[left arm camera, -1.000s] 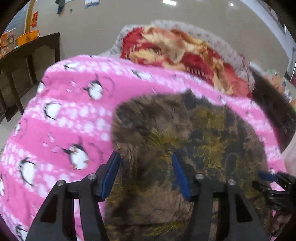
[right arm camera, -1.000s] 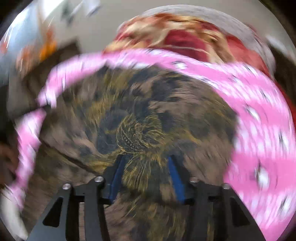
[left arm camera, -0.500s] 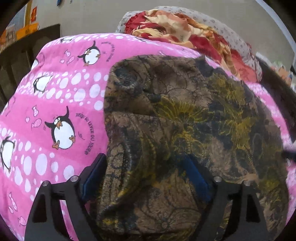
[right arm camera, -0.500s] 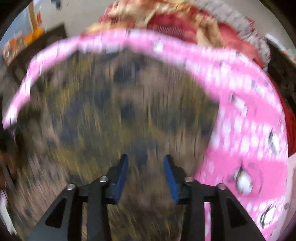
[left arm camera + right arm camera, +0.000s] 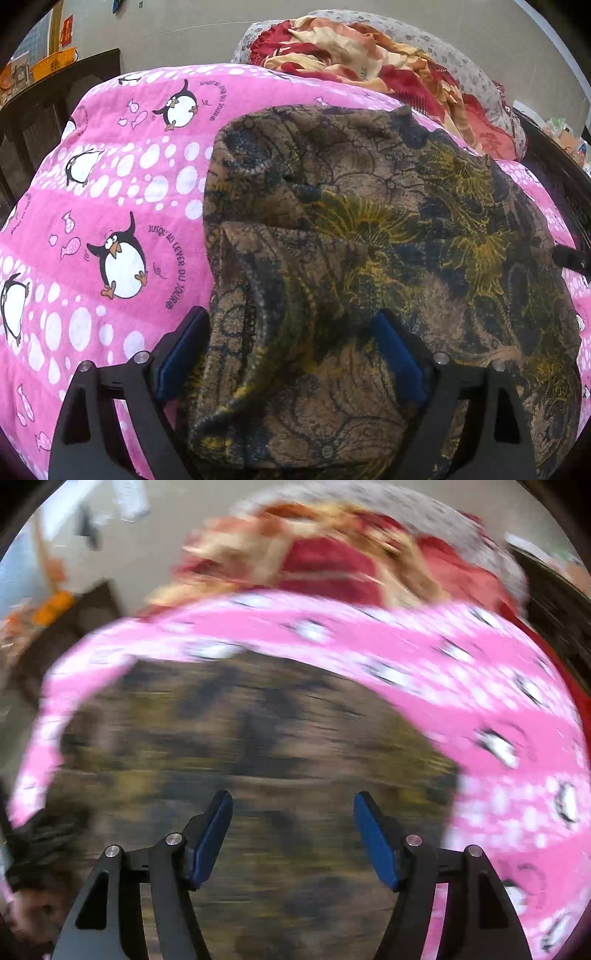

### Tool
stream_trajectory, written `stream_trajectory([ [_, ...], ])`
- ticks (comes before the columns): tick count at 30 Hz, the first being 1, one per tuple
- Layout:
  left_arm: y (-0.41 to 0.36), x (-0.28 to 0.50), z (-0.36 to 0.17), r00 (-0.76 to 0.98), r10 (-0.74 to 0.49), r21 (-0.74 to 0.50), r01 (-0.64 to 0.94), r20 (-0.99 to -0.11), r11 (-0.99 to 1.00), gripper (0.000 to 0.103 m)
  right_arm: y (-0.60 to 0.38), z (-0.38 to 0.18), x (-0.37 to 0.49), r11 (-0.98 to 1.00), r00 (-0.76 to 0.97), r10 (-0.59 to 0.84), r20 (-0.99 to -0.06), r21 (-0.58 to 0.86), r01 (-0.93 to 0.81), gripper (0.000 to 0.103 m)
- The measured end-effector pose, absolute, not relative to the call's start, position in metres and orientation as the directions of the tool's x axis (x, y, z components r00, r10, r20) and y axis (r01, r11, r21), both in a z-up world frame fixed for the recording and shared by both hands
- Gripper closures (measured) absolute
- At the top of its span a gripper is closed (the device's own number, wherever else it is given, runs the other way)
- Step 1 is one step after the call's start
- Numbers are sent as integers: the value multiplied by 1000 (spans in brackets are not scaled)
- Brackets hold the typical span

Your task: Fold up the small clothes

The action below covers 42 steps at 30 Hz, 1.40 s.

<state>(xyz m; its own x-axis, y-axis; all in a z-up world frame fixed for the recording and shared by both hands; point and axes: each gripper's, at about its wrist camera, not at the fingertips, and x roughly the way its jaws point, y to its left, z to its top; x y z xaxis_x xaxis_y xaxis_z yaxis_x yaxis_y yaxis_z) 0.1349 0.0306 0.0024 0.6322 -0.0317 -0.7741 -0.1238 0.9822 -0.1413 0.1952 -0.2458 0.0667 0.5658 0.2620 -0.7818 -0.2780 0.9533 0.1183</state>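
the brown patterned garment (image 5: 369, 258) lies on the pink penguin blanket (image 5: 110, 184), its folded left edge running away between the just-widened jaws of the left gripper (image 5: 291, 350), nearer than the right gripper (image 5: 293, 834), spread above the cloth.

Before you, the garment (image 5: 351, 240) lies on the blanket (image 5: 110, 177), which spreads out to its left and behind it. Your left tool (image 5: 291, 354) sits at the garment's near edge, a fold of the cloth between its spread fingers. Your right tool (image 5: 293, 834) hangs over the garment, nothing between its fingers. A heap of bedding (image 5: 369, 62) lies behind the blanket, with a dark cabinet (image 5: 55, 103) off to the far left.
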Motion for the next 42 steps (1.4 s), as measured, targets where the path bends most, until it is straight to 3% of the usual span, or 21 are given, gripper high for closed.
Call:
stream_trajectory([
  [3,30,136,2,631,-30,-139,-123,-776,983,13,-205,24,196,953,505,167,-847,8,-302,16],
  [5,30,135,1,627,-22,-128,-124,-779,984,12,-199,11,189,946,583,95,-807,-108,-304,8],
  [9,31,136,1,628,-29,-136,-123,-777,983,12,-212,38,175,968,526,116,-843,-23,-251,14],
  [11,30,136,1,628,-22,-125,-121,-778,985,10,-223,52,146,967,551,147,-822,2,-256,12],
  [14,31,136,2,620,-18,-114,-116,-784,987,9,-232,20,127,970,484,59,-873,-66,-236,6],
  [16,30,135,5,594,-14,-91,-101,-804,991,9,-243,8,110,970,521,106,-847,-28,-242,1],
  [20,43,110,35,576,-10,-55,-60,-818,997,9,-237,27,97,965,477,52,-877,-80,-252,3],
  [27,93,-12,79,574,-77,-47,67,-816,997,9,-276,102,-27,925,566,159,-809,-78,-372,3],
  [31,94,-91,73,532,-115,-63,115,-839,991,9,-332,102,-94,919,547,216,-809,-21,-394,2],
  [37,72,-163,51,501,-291,-227,187,-815,956,9,-377,63,-161,944,523,207,-827,29,-328,3],
  [42,84,-182,19,451,-355,-357,83,-819,930,24,-400,36,-170,941,496,323,-806,216,-262,26],
])
